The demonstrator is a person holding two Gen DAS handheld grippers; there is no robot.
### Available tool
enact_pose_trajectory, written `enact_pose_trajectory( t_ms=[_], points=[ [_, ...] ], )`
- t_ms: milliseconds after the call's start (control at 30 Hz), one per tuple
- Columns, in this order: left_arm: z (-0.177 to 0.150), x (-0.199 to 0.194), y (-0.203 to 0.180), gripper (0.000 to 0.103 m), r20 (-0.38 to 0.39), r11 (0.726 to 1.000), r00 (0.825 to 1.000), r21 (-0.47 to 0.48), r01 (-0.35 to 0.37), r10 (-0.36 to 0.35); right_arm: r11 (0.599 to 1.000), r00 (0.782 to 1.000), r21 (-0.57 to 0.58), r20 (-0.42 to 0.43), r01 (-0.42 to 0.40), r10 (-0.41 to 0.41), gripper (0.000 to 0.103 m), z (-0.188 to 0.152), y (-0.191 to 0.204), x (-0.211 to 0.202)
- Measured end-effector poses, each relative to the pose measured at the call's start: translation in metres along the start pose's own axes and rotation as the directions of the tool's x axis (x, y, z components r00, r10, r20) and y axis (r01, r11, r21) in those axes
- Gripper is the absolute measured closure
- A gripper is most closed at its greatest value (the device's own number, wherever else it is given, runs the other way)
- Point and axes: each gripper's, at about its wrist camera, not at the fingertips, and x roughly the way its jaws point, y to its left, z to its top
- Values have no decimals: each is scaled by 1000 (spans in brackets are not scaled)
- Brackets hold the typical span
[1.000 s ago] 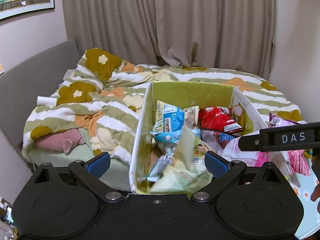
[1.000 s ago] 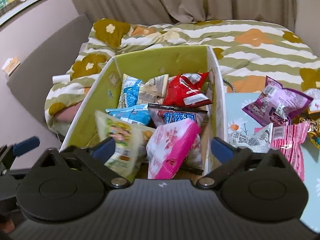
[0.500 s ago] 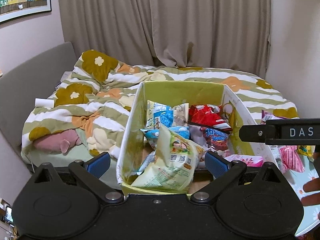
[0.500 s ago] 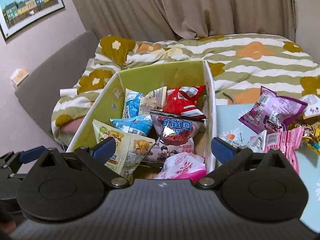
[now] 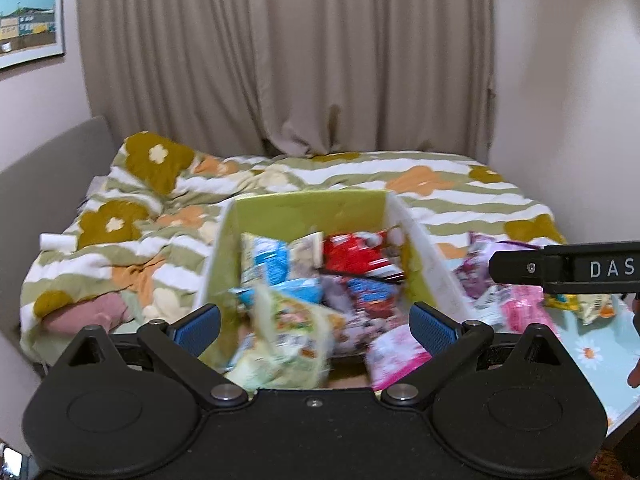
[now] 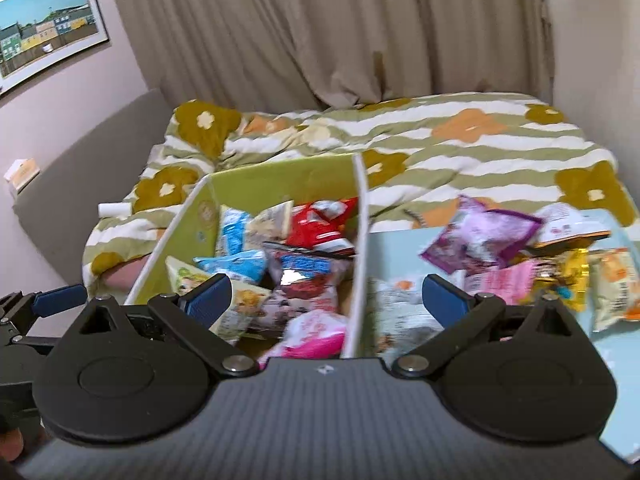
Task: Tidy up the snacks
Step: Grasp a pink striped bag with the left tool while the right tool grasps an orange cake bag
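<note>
A green-lined white box (image 5: 308, 210) (image 6: 276, 176) holds several snack bags: a pale green bag (image 5: 286, 344) (image 6: 240, 304) and a pink bag (image 5: 394, 354) (image 6: 316, 334) at the near end, red (image 5: 354, 254) (image 6: 318, 226) and blue (image 5: 266, 262) (image 6: 236, 266) ones further in. My left gripper (image 5: 316, 324) is open and empty above the box's near end. My right gripper (image 6: 326, 302) is open and empty above the box's right wall. Loose bags lie to the right on a light blue surface (image 6: 400, 256): a purple one (image 6: 480, 240), pink (image 6: 502, 282), yellow (image 6: 568, 272).
The box and blue surface sit by a bed with a striped flowered quilt (image 5: 168, 216) (image 6: 460, 148). Curtains (image 5: 288, 60) hang behind. A grey headboard (image 6: 92, 164) and a framed picture (image 6: 44, 46) are at the left. The right gripper's body (image 5: 560, 266) crosses the left wrist view.
Both grippers have let go of their bags, the pale green and the pink one, which now lie in the box. Both grippers have lifted and pulled back; the right one shifted right.
</note>
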Motion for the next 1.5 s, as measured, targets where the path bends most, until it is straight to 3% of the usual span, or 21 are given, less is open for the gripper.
enact_pose_trajectory(
  t_ms=[200, 367, 667, 967, 1233, 1500],
  points=[
    [10, 1, -49, 1, 24, 997, 998, 60, 52, -54, 997, 998, 60, 41, 44, -47, 0, 7, -48, -26],
    [15, 9, -100, 1, 16, 993, 995, 65, 97, -98, 990, 988, 34, 72, 135, -137, 0, 16, -99, -41],
    [17, 44, -203, 1, -42, 986, 992, 109, 124, -120, 981, 981, 16, 12, 195, -195, 0, 26, -204, -33],
    [2, 102, -269, 5, -138, 984, 990, 169, 58, -35, 982, 977, -35, -97, 187, -189, 0, 19, -277, 7],
    [-20, 155, -304, 9, -178, 966, 982, 257, -16, 64, 983, 971, -93, -165, 158, -172, 0, 4, -307, 46],
    [-33, 191, -315, 10, -192, 943, 969, 321, -86, 154, 984, 967, -111, -198, 140, -160, 0, -6, -325, 72]
  ],
)
